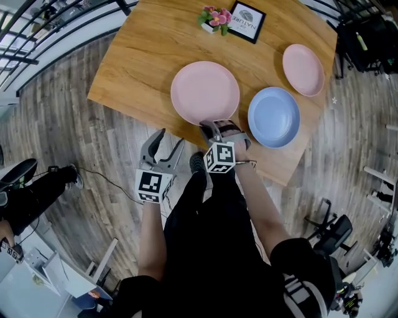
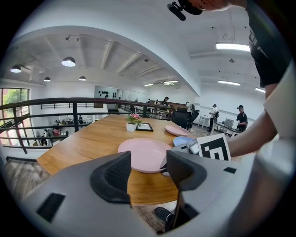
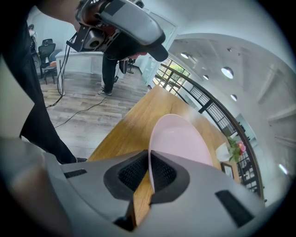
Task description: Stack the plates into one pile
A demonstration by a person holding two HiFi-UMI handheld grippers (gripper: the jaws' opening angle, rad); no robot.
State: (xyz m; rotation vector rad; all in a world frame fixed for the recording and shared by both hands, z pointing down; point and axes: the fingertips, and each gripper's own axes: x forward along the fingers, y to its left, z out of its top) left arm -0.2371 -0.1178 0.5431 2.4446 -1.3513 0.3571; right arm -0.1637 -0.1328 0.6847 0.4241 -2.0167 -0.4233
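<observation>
Three plates lie on the wooden table (image 1: 143, 56): a large pink plate (image 1: 205, 92), a blue plate (image 1: 273, 116) to its right, and a smaller pink plate (image 1: 303, 69) at the far right. My right gripper (image 1: 214, 128) is at the table's near edge, shut on the near rim of the large pink plate (image 3: 178, 139). In the right gripper view the rim is pinched between both pads (image 3: 162, 171). My left gripper (image 1: 169, 141) hangs open over the floor, short of the table, with nothing between its jaws. It faces the large pink plate (image 2: 143, 152).
A small flower pot (image 1: 214, 17) and a framed card (image 1: 247, 22) stand at the table's far side. A black railing (image 1: 37, 31) runs left of the table. A cable (image 1: 106, 180) lies on the plank floor. People stand in the background beyond the table.
</observation>
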